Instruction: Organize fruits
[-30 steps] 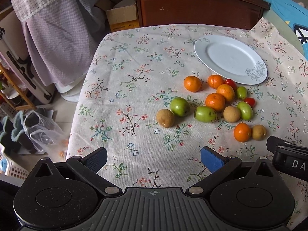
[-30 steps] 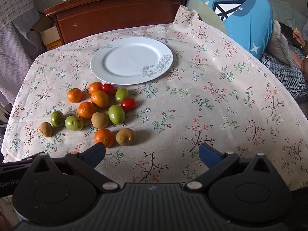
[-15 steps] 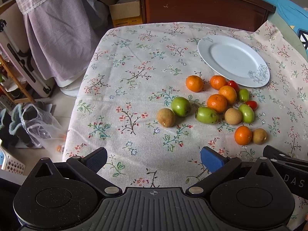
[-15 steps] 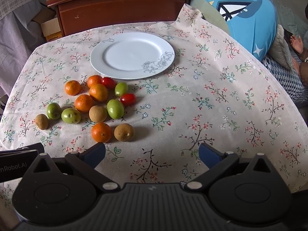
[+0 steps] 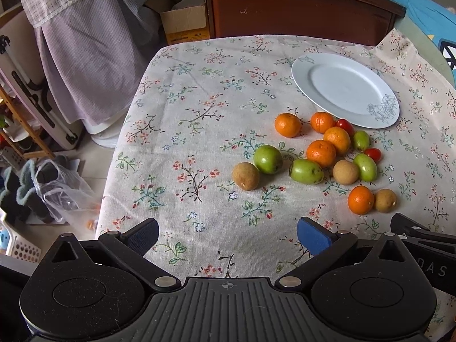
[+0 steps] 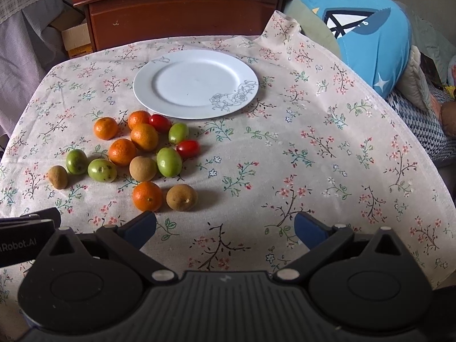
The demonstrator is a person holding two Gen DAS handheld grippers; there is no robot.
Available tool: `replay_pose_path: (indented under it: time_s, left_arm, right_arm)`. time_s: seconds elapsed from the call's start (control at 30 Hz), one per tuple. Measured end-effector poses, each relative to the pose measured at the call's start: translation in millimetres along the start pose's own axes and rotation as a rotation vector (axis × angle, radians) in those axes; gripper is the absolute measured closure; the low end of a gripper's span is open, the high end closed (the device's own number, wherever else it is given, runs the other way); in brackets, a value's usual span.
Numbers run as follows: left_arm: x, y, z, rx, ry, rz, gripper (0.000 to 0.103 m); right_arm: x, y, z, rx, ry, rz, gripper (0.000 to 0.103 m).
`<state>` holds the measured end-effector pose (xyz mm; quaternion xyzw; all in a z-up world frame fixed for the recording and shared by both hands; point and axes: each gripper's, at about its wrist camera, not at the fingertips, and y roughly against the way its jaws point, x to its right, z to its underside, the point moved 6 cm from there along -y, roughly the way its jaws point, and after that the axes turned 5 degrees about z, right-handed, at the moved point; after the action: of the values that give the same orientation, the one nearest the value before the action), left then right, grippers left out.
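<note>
A cluster of small fruits lies on the floral tablecloth: several oranges [image 5: 321, 153] [image 6: 147, 196], several green fruits [image 5: 268, 159] [image 6: 169, 162], brown fruits [image 5: 245, 175] [image 6: 181, 197] and two red tomatoes [image 6: 187, 148] [image 5: 373, 154]. An empty white plate [image 5: 370, 105] [image 6: 228, 62] sits just beyond them. My left gripper [image 5: 227, 236] is open and empty, near the table's front edge, short of the fruits. My right gripper [image 6: 225, 227] is open and empty, to the right of the nearest orange and brown fruit.
A wooden cabinet [image 6: 182, 8] stands behind the table. A cardboard box [image 5: 185, 25] and hanging cloth [image 5: 85, 42] are at the left, with floor clutter [image 5: 57, 188] below the table's left edge. A blue cushion [image 6: 370, 34] lies at the right.
Both grippers have drawn slightly back and up, so the table appears a little farther. Fruits and plate have not moved. Both jaws stay open.
</note>
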<state>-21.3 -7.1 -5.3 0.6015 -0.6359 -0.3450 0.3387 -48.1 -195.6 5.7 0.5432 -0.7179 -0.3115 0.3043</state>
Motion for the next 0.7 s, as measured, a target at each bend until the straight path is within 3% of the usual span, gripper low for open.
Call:
replay_pose_path:
  time_s: [0.5,0.7]
  left_arm:
    - [3.6,1.2,2.8,0.014,-0.031,-0.026,0.000]
    - [0.4,1.8,2.6,0.017,-0.020,-0.004,0.000]
  right_arm:
    - [-3.1,0.8,0.3,0.021,0.036,0.027,0.001]
    - [-3.1,0.5,0.0,0.026,0.029,-0.004,0.001]
